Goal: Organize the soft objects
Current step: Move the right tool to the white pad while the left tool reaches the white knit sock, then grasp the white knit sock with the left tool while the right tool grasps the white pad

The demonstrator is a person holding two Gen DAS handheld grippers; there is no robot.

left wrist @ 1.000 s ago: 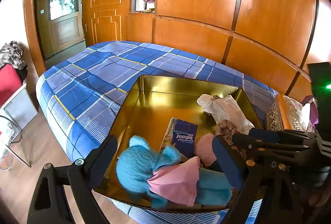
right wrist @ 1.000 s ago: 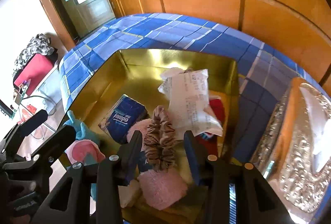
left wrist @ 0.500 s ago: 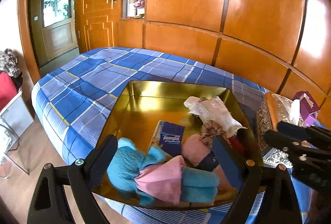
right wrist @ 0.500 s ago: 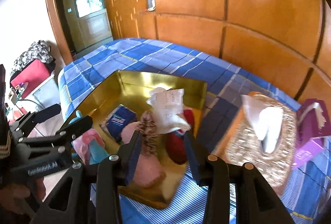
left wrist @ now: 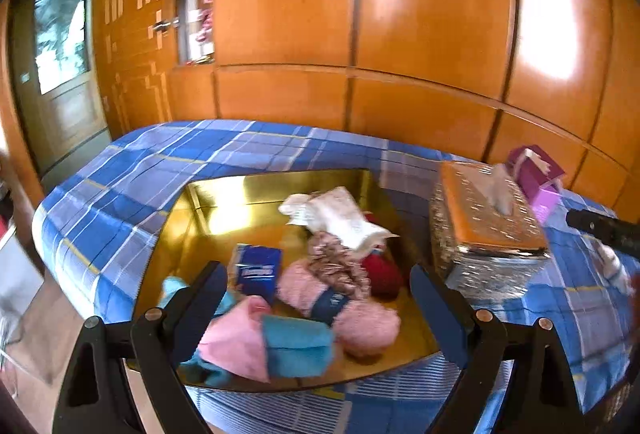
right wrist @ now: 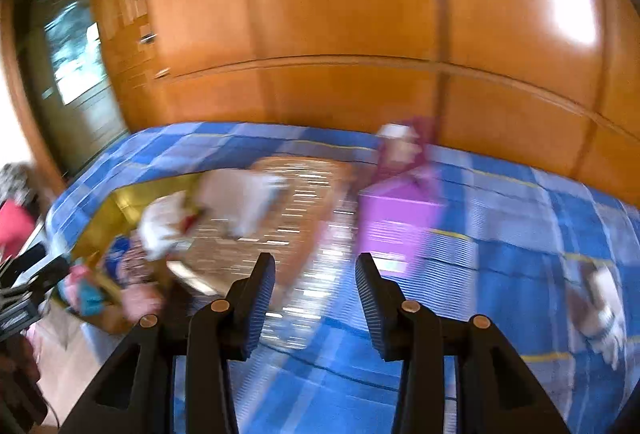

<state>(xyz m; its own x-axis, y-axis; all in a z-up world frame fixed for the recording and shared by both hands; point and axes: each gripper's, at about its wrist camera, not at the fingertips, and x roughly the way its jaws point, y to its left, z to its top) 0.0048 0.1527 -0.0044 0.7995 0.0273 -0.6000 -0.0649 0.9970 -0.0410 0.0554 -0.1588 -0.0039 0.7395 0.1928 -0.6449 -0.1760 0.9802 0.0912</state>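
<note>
A gold tray sits on the blue plaid bed and holds soft things: a teal plush toy, a pink cloth, pink fluffy pieces, a brown scrunchie, a red item, a blue tissue pack and a white packet. My left gripper is open and empty above the tray's near edge. My right gripper is open and empty over the bed, right of the tray; this view is blurred. A small white and brown soft item lies at the far right.
A glittery tissue box stands right of the tray, with a purple box behind it. Wooden wall panels run behind the bed. A door is at the left. The floor lies below the bed's left edge.
Both grippers have pulled back from the tray and swung right. The right gripper left the scrunchie in the tray and now faces the bed by the purple box.
</note>
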